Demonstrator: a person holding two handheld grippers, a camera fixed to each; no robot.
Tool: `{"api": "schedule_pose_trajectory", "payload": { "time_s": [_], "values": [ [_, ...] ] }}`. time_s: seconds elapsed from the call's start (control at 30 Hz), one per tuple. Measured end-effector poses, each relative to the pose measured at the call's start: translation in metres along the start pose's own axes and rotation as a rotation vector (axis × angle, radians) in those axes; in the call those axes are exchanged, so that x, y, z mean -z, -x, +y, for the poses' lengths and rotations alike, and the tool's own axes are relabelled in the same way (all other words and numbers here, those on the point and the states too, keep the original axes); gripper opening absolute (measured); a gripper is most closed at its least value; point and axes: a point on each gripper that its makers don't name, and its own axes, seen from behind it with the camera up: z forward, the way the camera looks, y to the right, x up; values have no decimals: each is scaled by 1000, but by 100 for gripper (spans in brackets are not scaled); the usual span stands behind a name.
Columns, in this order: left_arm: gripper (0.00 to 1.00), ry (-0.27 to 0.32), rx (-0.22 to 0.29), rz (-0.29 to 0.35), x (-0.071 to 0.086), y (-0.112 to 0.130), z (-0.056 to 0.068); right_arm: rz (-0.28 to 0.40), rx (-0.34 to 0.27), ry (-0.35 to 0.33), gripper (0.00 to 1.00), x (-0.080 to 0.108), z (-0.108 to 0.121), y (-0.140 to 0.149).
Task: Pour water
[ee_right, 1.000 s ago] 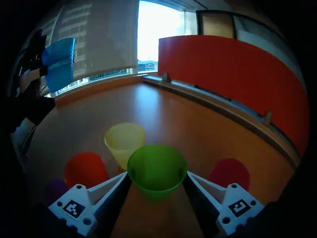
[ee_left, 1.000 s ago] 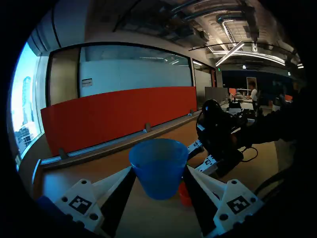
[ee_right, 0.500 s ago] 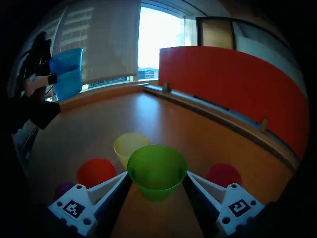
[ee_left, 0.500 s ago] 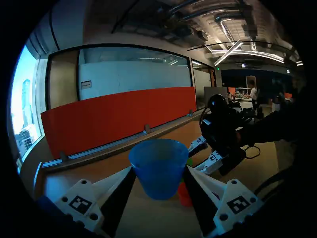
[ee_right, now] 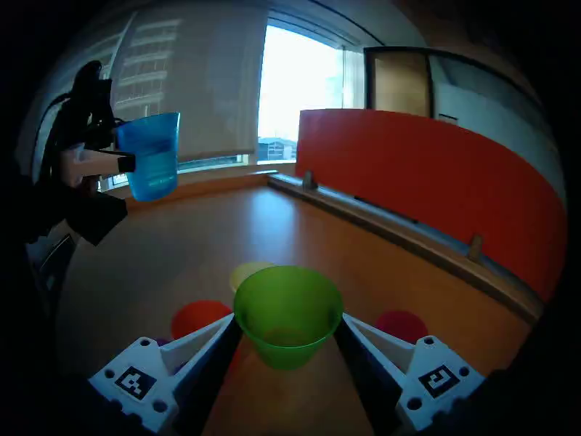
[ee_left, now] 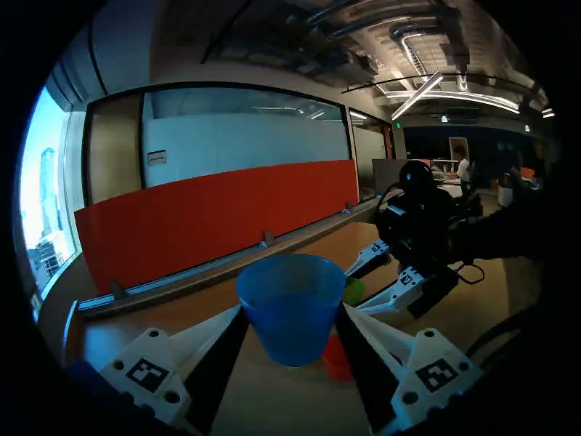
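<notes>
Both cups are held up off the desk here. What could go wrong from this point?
1. The blue cup, apparently part-filled, is held well apart from the green cup; tilting before they line up would likely spill on the desk.
2. The left hand-held gripper grips the tapered blue cup by its sides only; it might slip when tipped.
3. Splashes could land in the yellow cup or red cup near the green cup.

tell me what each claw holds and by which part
Left claw: blue cup, gripped by its side walls. Right claw: green cup, likewise by its sides.
</notes>
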Motion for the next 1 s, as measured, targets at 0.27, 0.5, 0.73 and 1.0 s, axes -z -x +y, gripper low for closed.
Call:
{"api": "schedule_pose_trajectory", "payload": {
  "time_s": [0.27,0.5,0.73,1.0],
  "values": [
    [81,-2,-6,3,2,-4,2,40,6,-3,89,17,-12,-13],
    [81,-1,-19,4,2,-7,5,69,16,1,89,31,-20,-22],
    [80,4,-25,7,3,-11,10,111,20,-2,89,46,-31,-33],
    [81,14,-32,11,3,-16,18,145,31,-8,90,57,-42,-37]
  ]
}}
